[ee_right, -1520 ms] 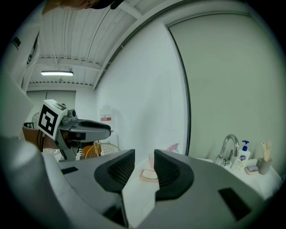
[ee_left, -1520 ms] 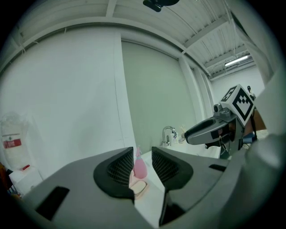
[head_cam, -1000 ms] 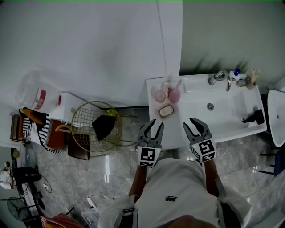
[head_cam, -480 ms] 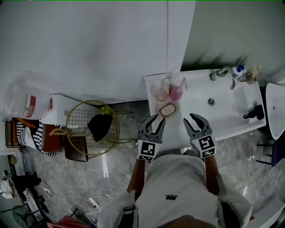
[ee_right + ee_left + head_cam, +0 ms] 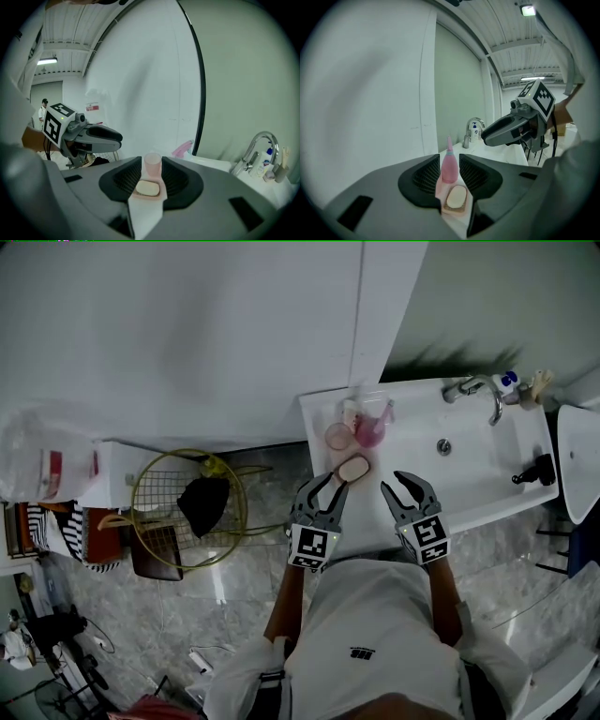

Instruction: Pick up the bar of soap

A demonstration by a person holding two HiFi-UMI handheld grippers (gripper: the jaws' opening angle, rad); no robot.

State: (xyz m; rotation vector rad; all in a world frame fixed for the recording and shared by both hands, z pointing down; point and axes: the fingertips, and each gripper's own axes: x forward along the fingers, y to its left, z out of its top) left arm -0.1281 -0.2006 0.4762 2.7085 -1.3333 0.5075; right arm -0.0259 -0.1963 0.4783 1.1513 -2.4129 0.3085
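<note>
A pale oval bar of soap (image 5: pixel 353 468) lies in a pink dish on the left ledge of the white sink (image 5: pixel 487 486). My left gripper (image 5: pixel 323 489) hangs just in front of the dish, its jaws apart with nothing between them. Its own view frames the soap (image 5: pixel 456 197) in the gap, with a pink bottle (image 5: pixel 449 166) behind it. My right gripper (image 5: pixel 405 485) floats over the sink's front rim, to the right of the dish, open and empty. In its view the soap (image 5: pixel 147 188) sits ahead, before a pink cup (image 5: pixel 152 165).
A faucet (image 5: pixel 473 390) and small bottles stand at the sink's back right. A black object (image 5: pixel 530 472) rests on its right side. A round wire basket (image 5: pixel 187 507) holding something dark stands on the marble floor to the left. White walls rise behind.
Both grippers have closed in on the sink ledge. The left gripper's tips, well short of the soap dish a second ago, now almost reach it. Jaw gaps look unchanged.
</note>
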